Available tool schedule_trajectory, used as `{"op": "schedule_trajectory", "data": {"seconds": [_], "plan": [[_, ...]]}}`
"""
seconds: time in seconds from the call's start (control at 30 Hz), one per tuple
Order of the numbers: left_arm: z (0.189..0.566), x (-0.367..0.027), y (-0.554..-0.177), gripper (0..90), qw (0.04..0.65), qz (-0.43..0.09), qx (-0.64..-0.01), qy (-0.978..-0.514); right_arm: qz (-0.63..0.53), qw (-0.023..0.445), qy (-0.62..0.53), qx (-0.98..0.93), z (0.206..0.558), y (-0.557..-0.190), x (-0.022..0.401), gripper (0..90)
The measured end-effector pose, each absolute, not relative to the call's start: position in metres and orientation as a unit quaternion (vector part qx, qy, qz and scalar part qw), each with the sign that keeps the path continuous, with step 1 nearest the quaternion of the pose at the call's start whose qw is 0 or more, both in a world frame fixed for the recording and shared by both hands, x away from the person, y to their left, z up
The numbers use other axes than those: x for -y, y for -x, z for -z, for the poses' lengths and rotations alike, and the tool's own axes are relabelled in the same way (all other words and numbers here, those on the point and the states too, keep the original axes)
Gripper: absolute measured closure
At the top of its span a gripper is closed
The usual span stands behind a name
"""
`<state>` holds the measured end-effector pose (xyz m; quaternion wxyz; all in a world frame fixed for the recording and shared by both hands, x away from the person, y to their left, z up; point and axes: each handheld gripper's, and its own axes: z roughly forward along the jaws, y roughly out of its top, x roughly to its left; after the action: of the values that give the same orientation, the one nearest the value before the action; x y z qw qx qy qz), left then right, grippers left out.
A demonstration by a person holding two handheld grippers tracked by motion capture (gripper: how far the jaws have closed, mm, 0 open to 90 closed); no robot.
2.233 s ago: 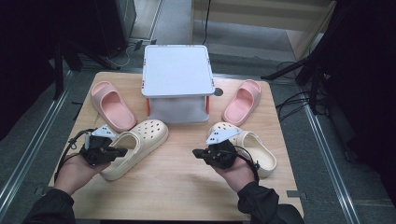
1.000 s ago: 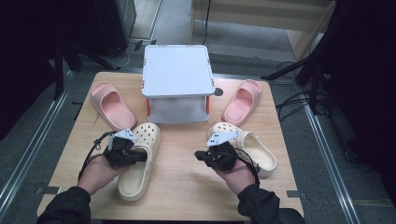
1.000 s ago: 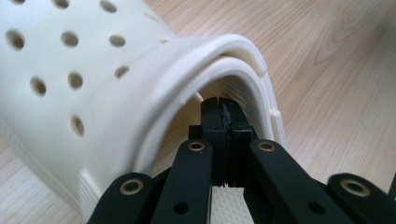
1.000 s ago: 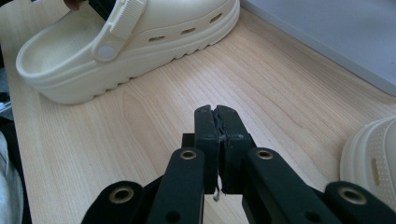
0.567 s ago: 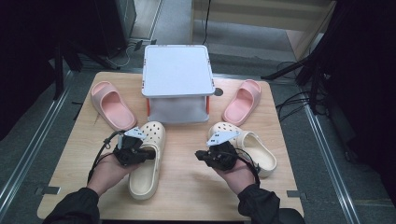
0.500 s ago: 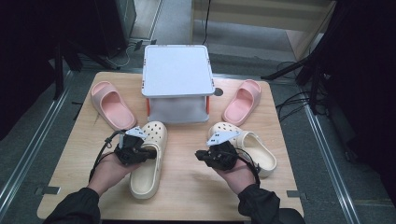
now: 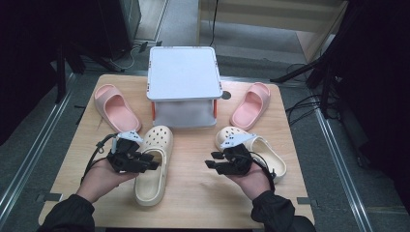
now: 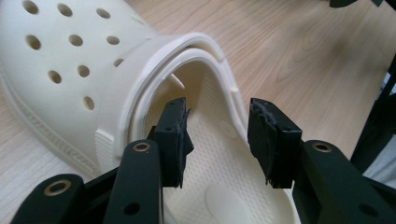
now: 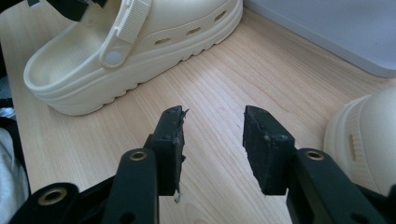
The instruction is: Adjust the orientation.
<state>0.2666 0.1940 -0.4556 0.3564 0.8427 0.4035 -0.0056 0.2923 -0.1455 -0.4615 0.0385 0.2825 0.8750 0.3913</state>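
Since two seconds ago we have swung the left cream clog (image 7: 153, 164) straight on the tabletop (image 7: 193, 193). Both hand-held grippers, left (image 8: 219, 135) and right (image 9: 212, 140), have just opened wide, releasing both clogs as a pair.

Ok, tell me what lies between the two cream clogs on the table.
Bare wood. In the high view, nothing sits on the table between the left clog and the right clog; the right gripper hangs over that gap with open fingers.

Cream perforated clogs (image 7: 152, 164); pink slides (image 7: 116, 107); white box (image 7: 183, 80); black fingers (image 8: 173, 140)
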Motion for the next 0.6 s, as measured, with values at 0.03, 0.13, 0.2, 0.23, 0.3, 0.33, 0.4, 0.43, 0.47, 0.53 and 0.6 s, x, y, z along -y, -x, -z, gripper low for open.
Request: {"op": "schedule_trajectory", "data": {"seconds": [0.03,0.13,0.2,0.23,0.3,0.33,0.4,0.43,0.47,0.53,0.6], "plan": [[0.453,-0.195,-0.265,56.4,0.357,0.004,-0.403,-0.843,-0.392,0.040,-0.283,-0.874,0.460,-0.293,0.149,58.0],[0.448,-0.200,-0.261,56.3,0.356,0.000,-0.402,-0.844,-0.391,0.041,-0.288,-0.873,0.458,-0.293,0.153,56.8],[0.446,-0.204,-0.260,55.3,0.355,0.001,-0.400,-0.845,-0.394,0.040,-0.290,-0.871,0.455,-0.292,0.158,55.5],[0.445,-0.205,-0.259,55.1,0.355,-0.002,-0.401,-0.845,-0.393,0.042,-0.290,-0.872,0.454,-0.292,0.160,55.0],[0.444,-0.209,-0.258,54.6,0.354,-0.003,-0.401,-0.845,-0.392,0.047,-0.291,-0.871,0.452,-0.292,0.165,54.7],[0.443,-0.211,-0.258,54.6,0.354,-0.002,-0.402,-0.844,-0.392,0.046,-0.293,-0.871,0.452,-0.291,0.168,54.7],[0.442,-0.217,-0.257,54.9,0.358,-0.002,-0.405,-0.841,-0.391,0.048,-0.296,-0.870,0.451,-0.291,0.173,54.6],[0.442,-0.221,-0.258,56.8,0.359,-0.003,-0.406,-0.841,-0.389,0.053,-0.298,-0.870,0.449,-0.291,0.178,54.6],[0.442,-0.225,-0.258,56.8,0.358,-0.006,-0.410,-0.839,-0.389,0.053,-0.298,-0.870,0.449,-0.291,0.178,54.6],[0.443,-0.235,-0.260,58.9,0.356,-0.018,-0.416,-0.837,-0.391,0.055,-0.301,-0.868,0.448,-0.290,0.183,54.5],[0.446,-0.245,-0.263,60.1,0.356,-0.022,-0.424,-0.832,-0.390,0.058,-0.307,-0.866,0.446,-0.289,0.189,54.5]]}}
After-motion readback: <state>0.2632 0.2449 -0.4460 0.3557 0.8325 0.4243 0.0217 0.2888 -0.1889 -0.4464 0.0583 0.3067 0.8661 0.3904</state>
